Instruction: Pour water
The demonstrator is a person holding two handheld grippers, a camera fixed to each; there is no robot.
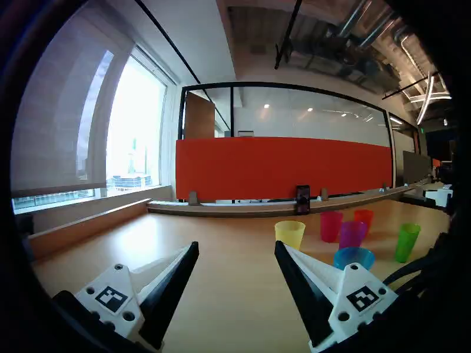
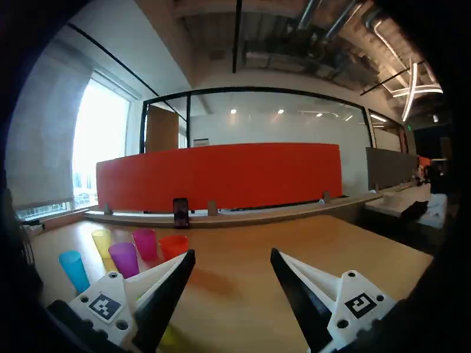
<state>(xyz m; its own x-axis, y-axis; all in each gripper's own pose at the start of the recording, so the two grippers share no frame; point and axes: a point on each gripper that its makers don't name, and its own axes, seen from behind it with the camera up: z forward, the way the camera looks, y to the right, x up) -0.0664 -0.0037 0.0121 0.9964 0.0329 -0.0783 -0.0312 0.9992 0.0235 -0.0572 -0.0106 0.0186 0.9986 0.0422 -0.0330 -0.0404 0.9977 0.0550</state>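
Our left gripper (image 1: pixel 235 259) and right gripper (image 2: pixel 232 265) both gape wide, holding nothing. The upright cups (image 1: pixel 352 234) stand on the table (image 1: pixel 235 300) at centre right of the left gripper view and lower left of the right gripper view, so we judge either must swing inward.

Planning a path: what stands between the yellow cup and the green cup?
In the left gripper view, the pink cup, purple cup and red cup stand between the yellow cup and green cup; the blue cup sits nearer.
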